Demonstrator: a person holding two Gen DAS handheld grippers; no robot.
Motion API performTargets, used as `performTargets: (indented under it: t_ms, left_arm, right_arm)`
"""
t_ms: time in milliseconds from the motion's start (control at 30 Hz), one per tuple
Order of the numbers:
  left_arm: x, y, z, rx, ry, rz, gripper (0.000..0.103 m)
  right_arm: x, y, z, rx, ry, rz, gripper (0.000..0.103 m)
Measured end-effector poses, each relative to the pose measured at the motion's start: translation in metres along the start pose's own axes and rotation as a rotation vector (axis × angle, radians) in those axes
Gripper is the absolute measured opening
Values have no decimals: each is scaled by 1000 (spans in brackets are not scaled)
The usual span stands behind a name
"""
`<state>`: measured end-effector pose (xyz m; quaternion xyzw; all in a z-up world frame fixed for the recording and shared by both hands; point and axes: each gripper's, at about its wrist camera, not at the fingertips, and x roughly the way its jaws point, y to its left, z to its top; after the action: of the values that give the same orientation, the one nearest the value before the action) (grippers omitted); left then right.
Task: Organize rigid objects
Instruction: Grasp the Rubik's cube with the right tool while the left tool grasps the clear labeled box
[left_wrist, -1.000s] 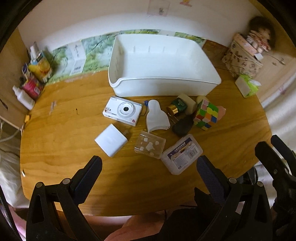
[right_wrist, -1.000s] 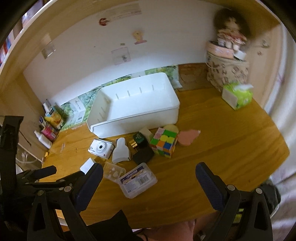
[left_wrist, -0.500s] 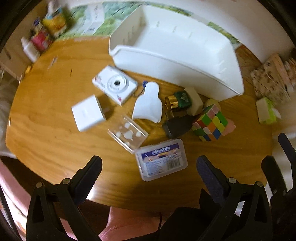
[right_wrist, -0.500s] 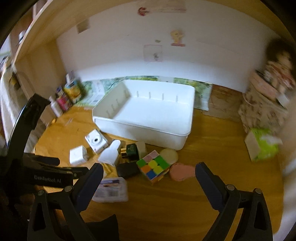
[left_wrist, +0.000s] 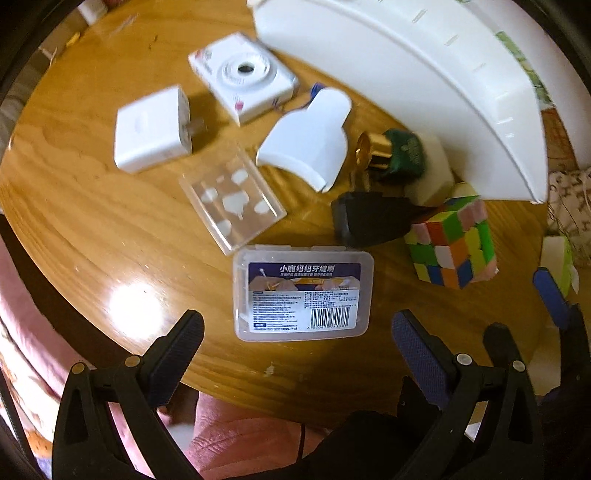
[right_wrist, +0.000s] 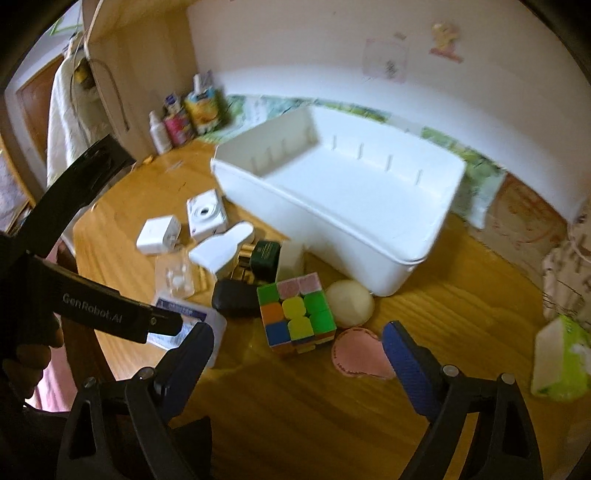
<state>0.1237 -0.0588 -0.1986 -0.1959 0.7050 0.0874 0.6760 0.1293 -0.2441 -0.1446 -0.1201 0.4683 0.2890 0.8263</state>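
My left gripper (left_wrist: 297, 321) points straight down and stands open just over a clear labelled box (left_wrist: 301, 295), touching nothing. Beyond the box lie a clear case (left_wrist: 232, 199), a white charger (left_wrist: 151, 129), a white camera (left_wrist: 243, 77), a white bottle-shaped piece (left_wrist: 310, 147), a green and gold bottle (left_wrist: 399, 153) and a black object (left_wrist: 369, 218). My right gripper (right_wrist: 297, 332) hangs over the colour cube (right_wrist: 295, 314). Its jaws are closing with the pads clear of the cube. The white bin (right_wrist: 332, 206) stands empty behind the pile.
A cream round pad (right_wrist: 349, 302) and a pink pad (right_wrist: 360, 354) lie right of the cube. A green tissue pack (right_wrist: 561, 362) sits at the right, small bottles (right_wrist: 184, 118) at the back left. The round table's near edge (left_wrist: 258, 402) runs under the left gripper.
Both grippers have come down closer to the table and rolled. The labelled box now sits between the left fingers, the cube in front of the right fingers, which stand slightly narrower.
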Motion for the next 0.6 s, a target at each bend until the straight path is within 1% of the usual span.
performTargets:
  t_ms: [67,167,267,333,467,600]
  left_arm:
    - [7,0,2,-25,30,-5,101]
    - [15,-1,5,-49,58,-8,101]
    - [21,-2,9,-69,80,-3,101]
    - [24,-5,10,-75,88,5,101]
    - [40,-11,25,-95,123,24,101]
    - [53,-10,34,-110,146,38,101]
  right_arm:
    - [11,-3,0,-16,31,20,86]
    - [24,-6,2,-34,64,54,86]
    - [36,-8,3,-49,92,83,81]
    - [43,-9,3,-59,111,89,80]
    - [54,-13,4,-69,133,107,79]
    - [66,-13,4,-81,168,116,71]
